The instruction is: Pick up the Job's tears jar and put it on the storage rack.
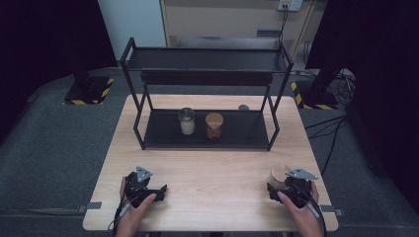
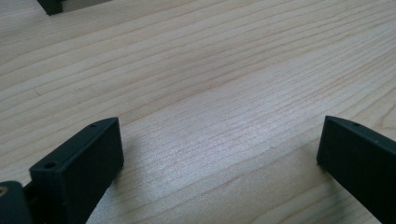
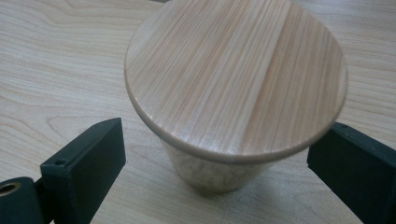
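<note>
Straddling, jaws spread and not yet touching, right gripper [image 3: 215, 154] around round wooden-lidded glass jar [image 3: 233, 79] at table's [image 1: 217, 168] near-right corner; judged rigid, slippery, breakable, best gripped below lid; left gripper [image 2: 219, 144] released.

Jar with wooden lid [image 3: 233, 79]: round pale-grain lid on, glass body tapering downward, whitish contents. Upright on the tabletop [image 3: 56, 60], well in front of the black shelf rack's [image 1: 207, 129] right end.

text: none legible | labels: none | brands: none | numbers: none | signs: none
</note>
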Tool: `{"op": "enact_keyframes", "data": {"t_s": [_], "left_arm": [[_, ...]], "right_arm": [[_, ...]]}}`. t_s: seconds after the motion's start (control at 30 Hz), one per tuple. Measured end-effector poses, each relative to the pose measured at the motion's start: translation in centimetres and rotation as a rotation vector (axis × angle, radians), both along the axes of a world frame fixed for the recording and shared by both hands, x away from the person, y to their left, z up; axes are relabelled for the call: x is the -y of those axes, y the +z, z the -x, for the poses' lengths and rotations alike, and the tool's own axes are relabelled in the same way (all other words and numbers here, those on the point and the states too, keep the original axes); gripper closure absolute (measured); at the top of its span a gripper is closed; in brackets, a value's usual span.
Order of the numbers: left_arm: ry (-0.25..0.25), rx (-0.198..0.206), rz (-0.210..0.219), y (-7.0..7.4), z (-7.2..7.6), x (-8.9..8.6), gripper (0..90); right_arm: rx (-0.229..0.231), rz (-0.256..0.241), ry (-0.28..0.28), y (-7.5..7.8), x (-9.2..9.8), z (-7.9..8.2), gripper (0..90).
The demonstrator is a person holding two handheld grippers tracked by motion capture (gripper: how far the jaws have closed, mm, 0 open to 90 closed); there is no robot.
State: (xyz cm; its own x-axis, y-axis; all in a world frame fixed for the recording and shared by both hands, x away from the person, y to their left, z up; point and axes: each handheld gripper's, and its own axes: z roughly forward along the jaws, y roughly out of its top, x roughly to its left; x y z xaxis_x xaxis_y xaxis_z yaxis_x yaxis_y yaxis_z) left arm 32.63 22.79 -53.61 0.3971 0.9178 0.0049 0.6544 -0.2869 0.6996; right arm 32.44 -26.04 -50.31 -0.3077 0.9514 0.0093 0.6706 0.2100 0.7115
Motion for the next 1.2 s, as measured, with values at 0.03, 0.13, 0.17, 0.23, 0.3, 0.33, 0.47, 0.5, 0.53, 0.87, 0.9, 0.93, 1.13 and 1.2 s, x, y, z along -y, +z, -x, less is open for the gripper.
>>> {"op": "enact_keyframes", "data": {"t_s": [0.03, 0.13, 0.17, 0.23, 0.3, 0.33, 0.47, 0.5, 0.53, 0.87, 0.9, 0.93, 1.13, 1.2], "left_arm": [[0.000, 0.000, 0.000, 0.0, 0.0, 0.0, 0.0], [0.000, 0.000, 0.000, 0.0, 0.0, 0.0, 0.0], [0.000, 0.000, 0.000, 0.0, 0.0, 0.0, 0.0], [0.000, 0.000, 0.000, 0.0, 0.0, 0.0, 0.0], [0.000, 0.000, 0.000, 0.0, 0.0, 0.0, 0.0], [0.000, 0.000, 0.000, 0.0, 0.0, 0.0, 0.0], [0.000, 0.000, 0.000, 0.0, 0.0, 0.0, 0.0], [0.000, 0.000, 0.000, 0.0, 0.0, 0.0, 0.0], [0.000, 0.000, 0.000, 0.0, 0.0, 0.0, 0.0], [0.000, 0.000, 0.000, 0.0, 0.0, 0.0, 0.0], [0.000, 0.000, 0.000, 0.0, 0.0, 0.0, 0.0], [0.000, 0.000, 0.000, 0.0, 0.0, 0.0, 0.0], [0.000, 0.000, 0.000, 0.0, 0.0, 0.0, 0.0], [0.000, 0.000, 0.000, 0.0, 0.0, 0.0, 0.0]], "right_arm": [[0.002, 0.000, 0.001, 0.0, -0.1, 0.0, 4.5], [0.005, 0.002, 0.005, 0.1, -0.3, -0.2, 5.0], [0.009, 0.005, 0.005, 0.2, -0.4, -0.3, 5.9], [0.013, 0.005, 0.004, 0.2, -0.4, -0.4, 6.6], [0.023, 0.010, 0.003, 0.3, -0.5, -0.7, 9.2], [0.023, 0.010, 0.003, 0.3, -0.5, -0.7, 9.2], [0.028, 0.011, -0.003, 0.4, -0.6, -1.0, 14.2], [0.026, 0.010, -0.006, 0.5, -0.6, -1.1, 15.4], [0.028, 0.012, -0.007, 0.5, -0.6, -1.1, 16.1], [0.041, 0.005, -0.022, 0.6, -0.6, -1.2, 25.4], [0.039, 0.006, -0.019, 0.7, -0.6, -1.2, 25.4], [0.041, 0.006, -0.016, 0.7, -0.7, -1.2, 25.4], [0.063, 0.020, 0.000, 1.7, -1.6, -1.3, 25.4], [0.064, 0.023, 0.005, 2.0, -1.8, -1.5, 25.5]]}}
